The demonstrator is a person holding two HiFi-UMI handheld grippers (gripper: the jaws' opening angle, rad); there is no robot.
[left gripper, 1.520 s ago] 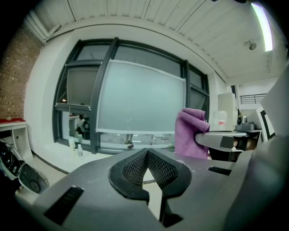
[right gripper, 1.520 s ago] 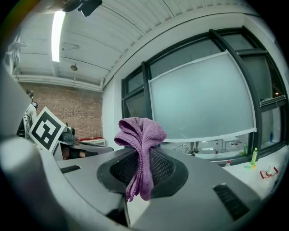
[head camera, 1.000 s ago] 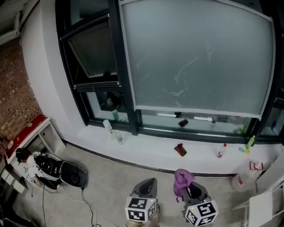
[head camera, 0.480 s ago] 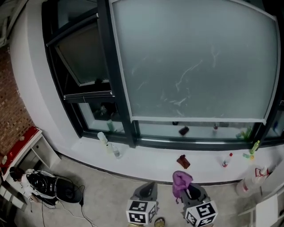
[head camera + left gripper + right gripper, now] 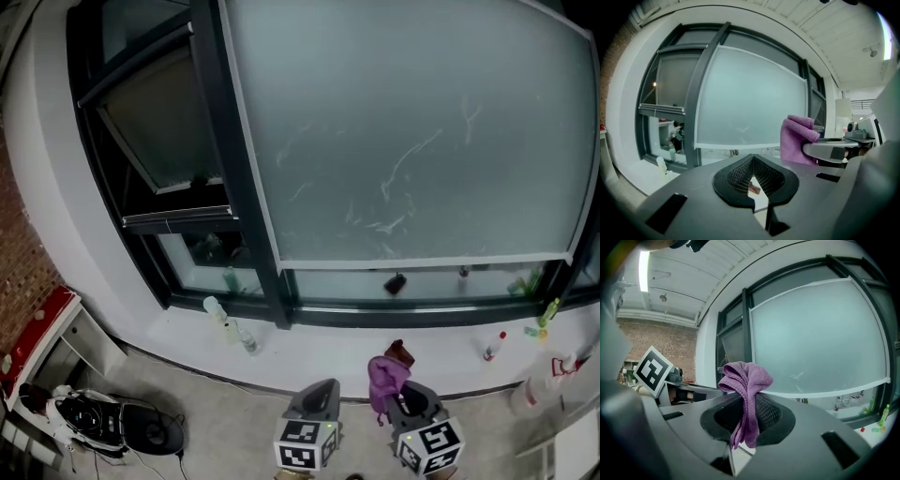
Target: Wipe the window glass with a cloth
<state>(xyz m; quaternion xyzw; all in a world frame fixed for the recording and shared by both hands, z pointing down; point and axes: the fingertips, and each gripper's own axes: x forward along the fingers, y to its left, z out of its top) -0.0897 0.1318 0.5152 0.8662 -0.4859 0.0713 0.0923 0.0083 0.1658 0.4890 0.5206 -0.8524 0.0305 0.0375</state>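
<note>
Right gripper view has the cloth point(image 5: 746, 380) pinched in the right gripper point(image 5: 747, 414). The jaws are closed on a gathered fold, so a bunch stands above the tips and loose tails hang below. The left gripper point(image 5: 753, 180) has its jaws brought together on nothing, with only the sill point(image 5: 309, 349) showing past them.

In the head view the cloth sits near 6 o'clock. The window glass point(image 5: 403, 141) lies ahead at 12 o'clock, well apart from the cloth, with pale smears across its middle.

The cloth looks light, soft and limp, with a nap that should grip the jaws rather than slide. It will fold and flop, not push back. The bunched middle looks like the right place to hold it, provided a pad of fabric stays proud of the tips. The pane is hard and may scratch, so only the fabric should meet it, under gentle pressure.

Compared with a second ago, the window has come nearer and fills more of the head view. The red-topped cabinet point(image 5: 42, 323) has slid out toward 8 o'clock. A small brown thing point(image 5: 401, 352) on the sill now sits just behind the cloth, and the grip on the cloth is unchanged.
</note>
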